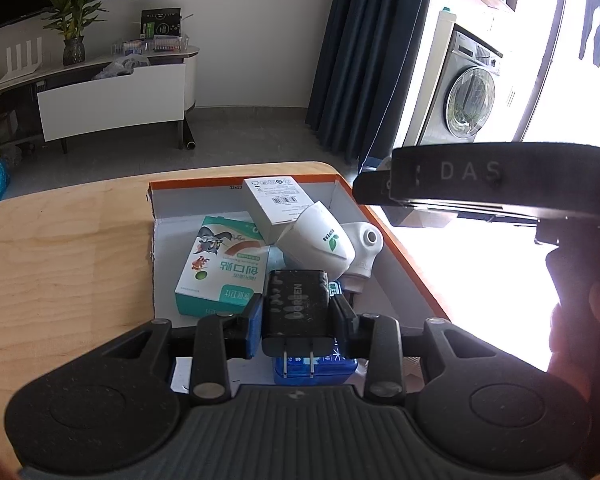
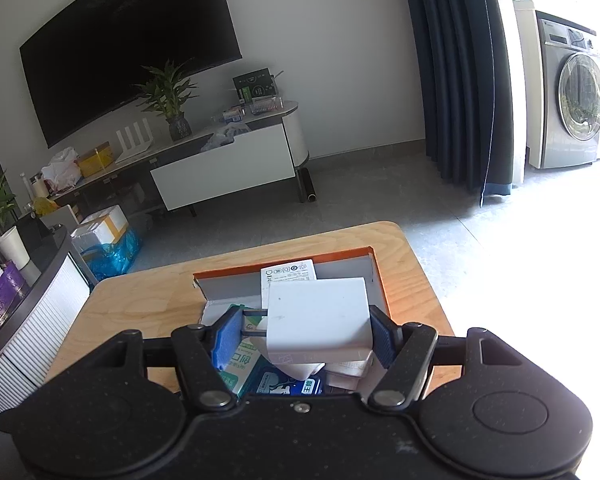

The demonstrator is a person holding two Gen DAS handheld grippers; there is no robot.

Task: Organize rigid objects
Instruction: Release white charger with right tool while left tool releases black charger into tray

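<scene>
My left gripper (image 1: pixel 298 314) is shut on a black charger plug (image 1: pixel 296 304), prongs toward the camera, held over the orange-rimmed box (image 1: pixel 236 184). My right gripper (image 2: pixel 304 332) is shut on a white charger block (image 2: pixel 318 318), prongs pointing left, held above the same box (image 2: pixel 378 280). In the box lie a green bandage carton (image 1: pixel 220 268), a white labelled carton (image 1: pixel 274 204), two white plug-in devices (image 1: pixel 320 244) and a blue pack (image 1: pixel 316 368). The right gripper's body (image 1: pixel 480 184) shows at the right of the left wrist view.
The box sits on a wooden table (image 1: pixel 60 256) with rounded corners. Beyond are a TV cabinet (image 2: pixel 220 164), a dark curtain (image 2: pixel 456 72) and a washing machine (image 2: pixel 568 96). A rounded side counter (image 2: pixel 32 280) stands to the left.
</scene>
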